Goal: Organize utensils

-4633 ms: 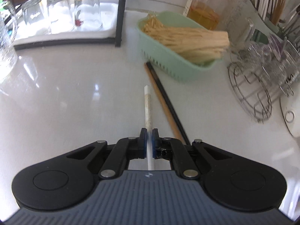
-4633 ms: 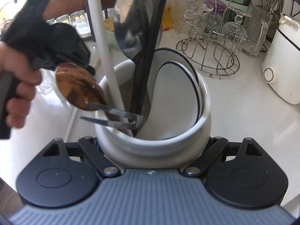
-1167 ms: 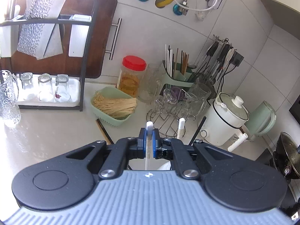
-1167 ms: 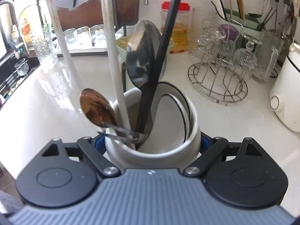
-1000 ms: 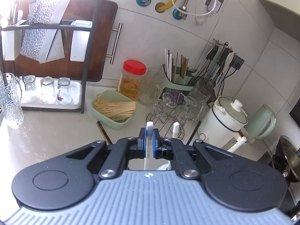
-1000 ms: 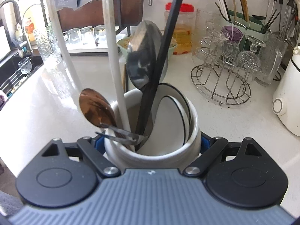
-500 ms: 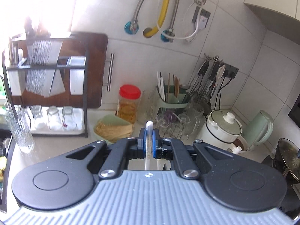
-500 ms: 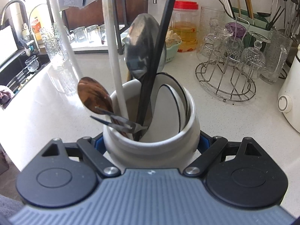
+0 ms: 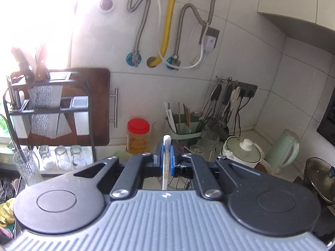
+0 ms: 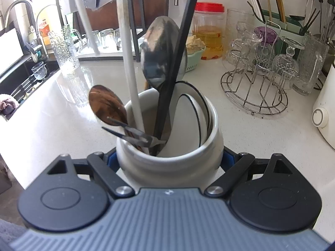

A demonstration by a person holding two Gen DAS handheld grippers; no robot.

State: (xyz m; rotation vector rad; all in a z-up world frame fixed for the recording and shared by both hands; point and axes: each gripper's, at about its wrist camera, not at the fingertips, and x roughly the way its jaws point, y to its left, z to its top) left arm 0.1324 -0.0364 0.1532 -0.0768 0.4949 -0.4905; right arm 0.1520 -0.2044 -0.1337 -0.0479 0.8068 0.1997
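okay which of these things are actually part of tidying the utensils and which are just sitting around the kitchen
Part of the job:
- white chopstick pinched in the left tool
- white utensil crock between the right tool's opening jaws
- spoons, fork, chopsticks inside it

Just sitting around:
- red-lidded jar
- wire glass rack
- green kettle

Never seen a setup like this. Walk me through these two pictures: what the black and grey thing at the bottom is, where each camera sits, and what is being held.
No robot here: a person holds a hand-operated claw in each hand, and a fisheye camera on each one looks forward along its fingers. The black and grey shape is the claw's own body.

Left view: the left claw is shut on a white chopstick, raised and facing the kitchen wall.

Right view: the right claw flanks a white ceramic utensil holder standing on the white counter; its jaws are opening. The holder contains a steel spoon, a copper-coloured spoon, a fork, a black chopstick and a white chopstick.
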